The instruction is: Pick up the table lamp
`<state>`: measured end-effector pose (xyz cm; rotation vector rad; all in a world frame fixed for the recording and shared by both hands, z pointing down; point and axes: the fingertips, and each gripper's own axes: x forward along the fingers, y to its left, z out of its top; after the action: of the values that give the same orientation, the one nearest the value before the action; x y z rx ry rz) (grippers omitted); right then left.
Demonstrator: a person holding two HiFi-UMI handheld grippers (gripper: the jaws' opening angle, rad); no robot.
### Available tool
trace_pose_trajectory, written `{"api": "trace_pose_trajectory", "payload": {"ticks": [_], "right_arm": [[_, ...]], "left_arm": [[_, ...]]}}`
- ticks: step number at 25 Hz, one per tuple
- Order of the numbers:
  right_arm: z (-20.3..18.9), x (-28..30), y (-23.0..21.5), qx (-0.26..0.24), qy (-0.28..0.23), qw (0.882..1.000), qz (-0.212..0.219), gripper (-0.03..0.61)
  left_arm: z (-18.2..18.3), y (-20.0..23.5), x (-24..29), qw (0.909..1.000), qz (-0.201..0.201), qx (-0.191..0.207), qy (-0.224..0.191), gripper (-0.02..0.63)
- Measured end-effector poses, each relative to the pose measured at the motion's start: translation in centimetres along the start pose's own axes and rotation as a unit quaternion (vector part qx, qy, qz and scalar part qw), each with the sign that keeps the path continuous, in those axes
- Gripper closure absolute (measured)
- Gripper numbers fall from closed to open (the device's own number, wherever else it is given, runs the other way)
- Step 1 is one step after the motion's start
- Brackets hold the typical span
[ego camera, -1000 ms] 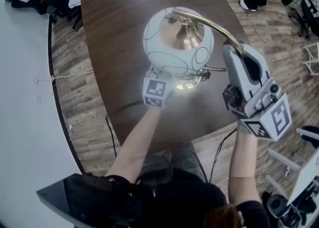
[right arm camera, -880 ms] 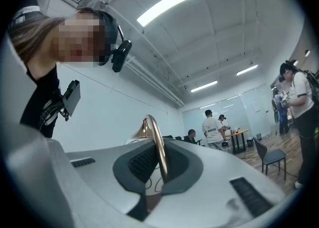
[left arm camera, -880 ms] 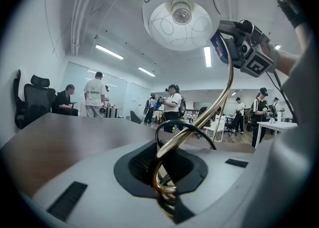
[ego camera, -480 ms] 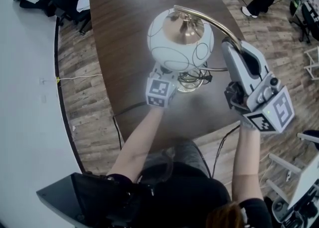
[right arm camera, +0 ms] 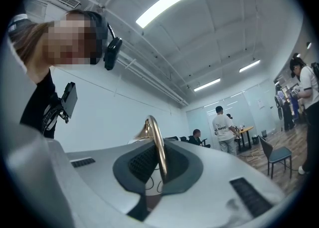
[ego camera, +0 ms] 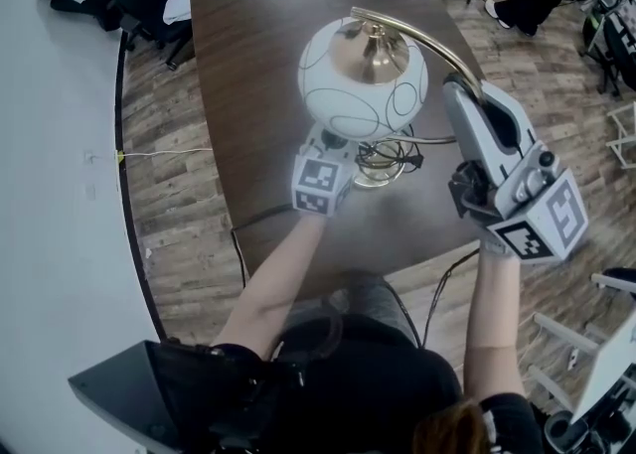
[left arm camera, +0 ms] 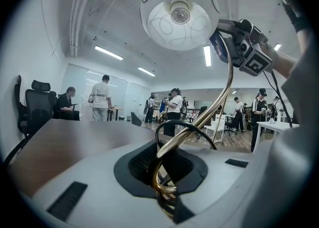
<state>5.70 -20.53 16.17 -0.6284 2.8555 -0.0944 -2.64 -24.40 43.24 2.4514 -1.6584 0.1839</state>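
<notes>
Table lamp (ego camera: 348,109): over the near right part of the table (ego camera: 258,55), gripped from both sides; base contact with the tabletop unclear.
Shade (left arm camera: 179,20): round white globe, glossy, marked with thin dark looping lines, topped by a brass cap.
Stem (ego camera: 422,40): slim polished brass tube, arching right from the cap and down, coiled at the bottom.
Cord (ego camera: 388,154): thin, black, looped beside the base.
Left gripper (left arm camera: 167,182): clamped on the coiled lower stem, under the globe.
Right gripper (right arm camera: 160,164): pinched tight on the arched stem, right of the globe.
Table: dark brown wood grain, matte, rounded edge.
Floor (ego camera: 164,144): pale, worn planks.
</notes>
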Motion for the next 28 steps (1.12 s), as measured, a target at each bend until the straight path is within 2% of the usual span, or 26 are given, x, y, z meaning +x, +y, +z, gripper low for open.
{"api": "trace_pose_trajectory", "payload": {"ticks": [11,28], "right_arm": [[2.4,0.3,1.7,-0.002,0.003,1.0,0.014,0.578],[3.8,0.1,2.9,-0.001,-0.007,0.999,0.033,0.578]], "left_arm": [[2.1,-0.5,-1.6,1.0,0.004,-0.001,0.0,0.583],[3.7,-0.4,-3.0,0.9997,0.021,0.009,-0.011,0.583]]}}
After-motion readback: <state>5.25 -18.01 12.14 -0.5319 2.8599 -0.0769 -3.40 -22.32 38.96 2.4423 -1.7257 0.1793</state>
